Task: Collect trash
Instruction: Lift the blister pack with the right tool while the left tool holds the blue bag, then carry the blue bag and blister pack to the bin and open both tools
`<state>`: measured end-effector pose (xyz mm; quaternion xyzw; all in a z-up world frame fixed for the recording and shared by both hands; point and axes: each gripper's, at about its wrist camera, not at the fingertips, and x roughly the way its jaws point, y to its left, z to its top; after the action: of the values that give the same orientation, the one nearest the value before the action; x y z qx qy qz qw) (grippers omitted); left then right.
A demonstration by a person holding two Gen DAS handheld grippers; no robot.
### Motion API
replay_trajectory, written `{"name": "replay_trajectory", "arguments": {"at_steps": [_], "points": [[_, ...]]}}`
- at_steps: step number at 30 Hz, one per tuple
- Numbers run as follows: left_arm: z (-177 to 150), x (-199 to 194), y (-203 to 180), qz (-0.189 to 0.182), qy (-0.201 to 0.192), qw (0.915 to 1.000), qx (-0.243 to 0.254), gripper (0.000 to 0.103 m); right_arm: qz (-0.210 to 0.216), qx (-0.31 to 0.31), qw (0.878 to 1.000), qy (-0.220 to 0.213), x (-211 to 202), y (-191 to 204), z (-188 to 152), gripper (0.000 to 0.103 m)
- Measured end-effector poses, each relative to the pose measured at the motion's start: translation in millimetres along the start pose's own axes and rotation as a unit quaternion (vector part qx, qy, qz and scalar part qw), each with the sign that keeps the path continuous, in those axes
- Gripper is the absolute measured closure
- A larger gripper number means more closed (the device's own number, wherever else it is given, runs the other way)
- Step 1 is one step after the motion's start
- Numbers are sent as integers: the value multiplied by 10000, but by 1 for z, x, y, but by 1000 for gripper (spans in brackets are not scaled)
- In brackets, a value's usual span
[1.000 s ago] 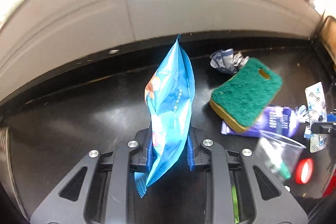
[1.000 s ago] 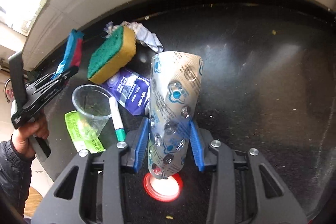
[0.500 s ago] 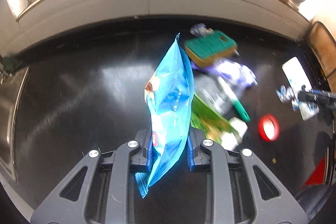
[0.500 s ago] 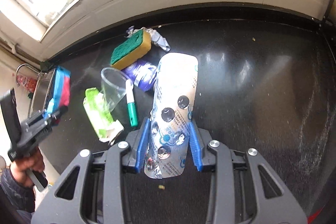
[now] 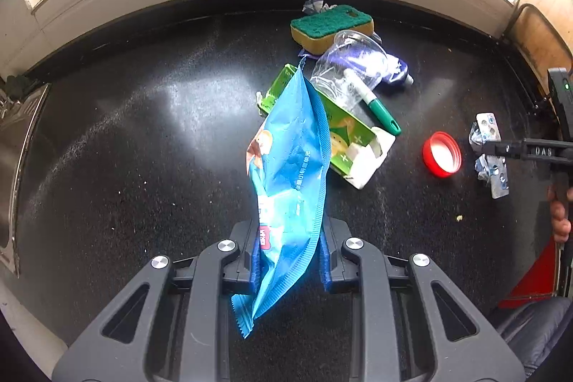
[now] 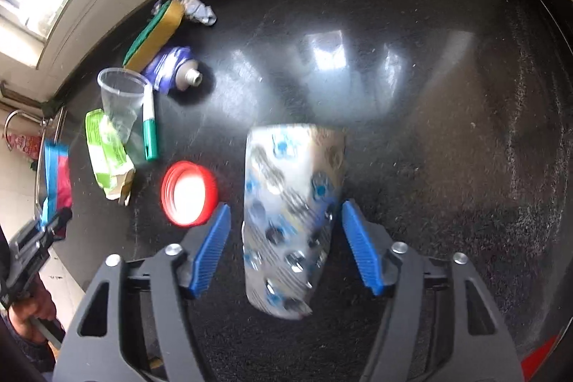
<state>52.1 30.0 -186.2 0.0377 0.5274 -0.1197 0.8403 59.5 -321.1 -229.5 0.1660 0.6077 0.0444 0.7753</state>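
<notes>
1. Right gripper [image 6: 283,246] was opening, pads clear of the blister pack [image 6: 292,221] between them; the pack, blurred, looked let go over the black counter [image 6: 429,95].
2. Left gripper [image 5: 288,260] was clamped on the blue snack wrapper [image 5: 290,167], upright.
3. Risk: the loose pack may land beside the red cap [image 6: 189,192] rather than in any bin; none was in view.
4. Risk: the thin wrapper could slip, being pinched near its lower end.
5. Pack: silver foil, blue print, bent. Wrapper: crinkled, glossy.
</notes>
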Motion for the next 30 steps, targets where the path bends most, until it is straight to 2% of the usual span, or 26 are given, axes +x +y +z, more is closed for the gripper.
{"name": "replay_trajectory", "arguments": {"at_steps": [6, 8, 10, 15, 21, 30], "points": [[-3, -6, -4, 53, -2, 9999, 100, 79, -153, -130, 9998, -12, 0, 3, 2, 38], [-2, -7, -5, 67, -26, 9999, 124, 79, -139, -137, 9998, 25, 2, 1, 0, 55], [-2, -8, -6, 69, -45, 9999, 140, 79, -59, -132, 9999, -57, -4, 0, -5, 58], [0, -10, -8, 44, -74, 9998, 159, 79, 221, -90, 9993, -272, -28, 1, -12, 59], [3, -15, -9, -20, -162, 9998, 150, 79, 116, -294, 9987, -395, -52, 9, -13, 61], [-3, -34, 3, 58, -402, 9992, -30, 79, 226, -945, 9940, -496, -70, 64, -8, 61]]}}
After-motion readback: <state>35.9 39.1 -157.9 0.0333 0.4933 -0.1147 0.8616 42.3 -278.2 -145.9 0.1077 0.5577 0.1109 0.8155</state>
